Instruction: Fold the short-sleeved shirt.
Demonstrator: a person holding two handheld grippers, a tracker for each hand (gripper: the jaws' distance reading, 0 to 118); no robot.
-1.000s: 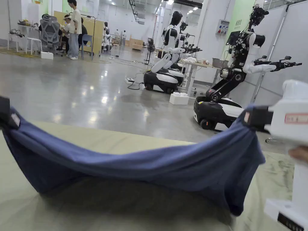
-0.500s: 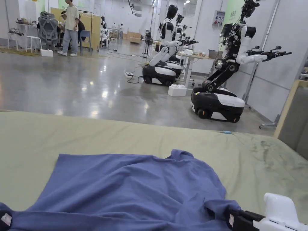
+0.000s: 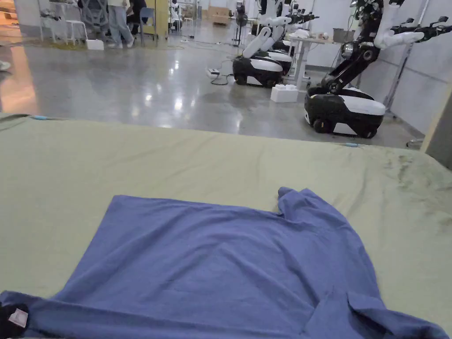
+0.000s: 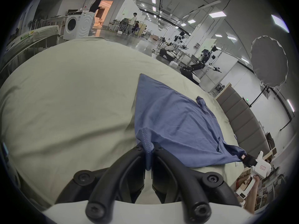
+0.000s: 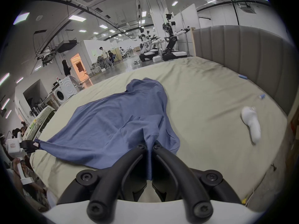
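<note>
Blue shirt (image 3: 220,265) now spread flat on the bed (image 3: 176,159), no longer hanging in the air as a second ago. Left gripper (image 4: 148,148) and right gripper (image 5: 149,145) each clamped tight on a near corner.

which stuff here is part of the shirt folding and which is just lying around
Part of the job: blue shirt; left gripper and right gripper, each shut on a shirt edge.

Lying about: white sock; two small blue items.
</note>
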